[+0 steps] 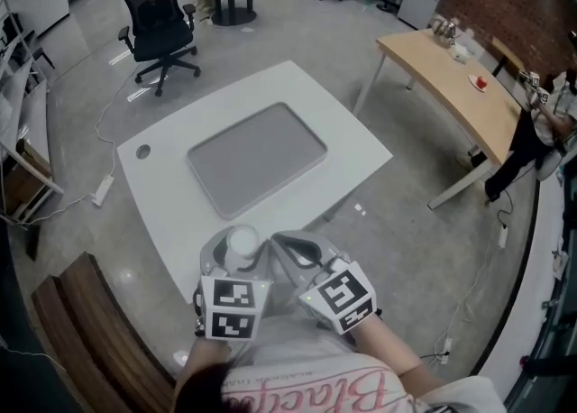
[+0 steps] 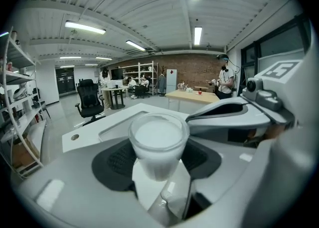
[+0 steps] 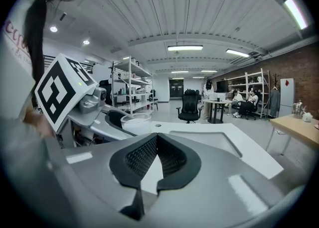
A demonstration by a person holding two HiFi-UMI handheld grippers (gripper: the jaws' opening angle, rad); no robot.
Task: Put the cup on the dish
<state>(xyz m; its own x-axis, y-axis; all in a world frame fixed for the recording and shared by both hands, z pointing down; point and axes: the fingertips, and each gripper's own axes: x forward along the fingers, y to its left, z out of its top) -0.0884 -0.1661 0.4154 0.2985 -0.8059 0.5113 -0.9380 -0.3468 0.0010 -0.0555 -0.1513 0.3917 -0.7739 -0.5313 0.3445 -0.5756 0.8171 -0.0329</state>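
My left claw (image 2: 158,163) clamps the cup (image 2: 158,137) mid-wall, judged light, thin and crushable, near the surface's (image 1: 352,145) six o'clock edge, dish (image 1: 257,157) at twelve o'clock; right claw (image 3: 155,145) closed, empty.

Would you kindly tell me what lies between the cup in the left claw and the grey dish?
Only bare white table separates cup and dish, shown in the head view.

Cup (image 1: 242,242) in left gripper (image 1: 236,260), tray (image 1: 257,157) ahead on table (image 1: 162,188).
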